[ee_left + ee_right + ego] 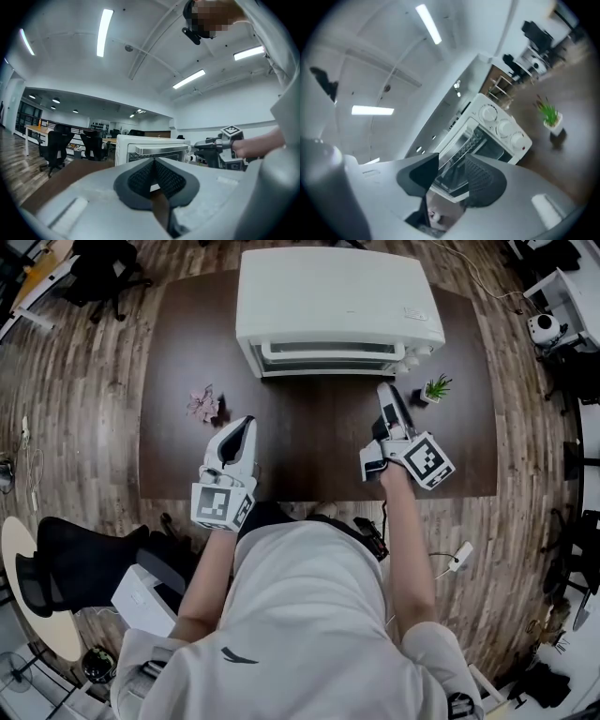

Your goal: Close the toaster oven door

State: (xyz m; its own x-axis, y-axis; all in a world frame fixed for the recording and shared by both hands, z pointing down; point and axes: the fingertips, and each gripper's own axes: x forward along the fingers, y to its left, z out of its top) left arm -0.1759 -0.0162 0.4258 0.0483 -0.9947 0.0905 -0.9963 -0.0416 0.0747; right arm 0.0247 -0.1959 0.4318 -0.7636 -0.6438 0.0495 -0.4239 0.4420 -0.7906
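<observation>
Left tongs (246,424) pressed together, right tongs (387,392) spread and empty, both short of the toaster oven door (328,362), shut, on the desk (309,451). It looks a rigid, hinged glass panel, best held by its top handle (328,350).

A dark table (309,460) bears a white toaster oven (337,296), ahead of the left gripper (246,424) and the right gripper (388,390). A pink flower (203,405) lies left of the former. A potted plant (436,387) stands just right of the latter.

Gripper (452,163): jaws spread, nothing held.
Oven (490,136): seen tilted, beyond jaws.
Plant (548,115): seen at three o'clock, near oven.
</observation>
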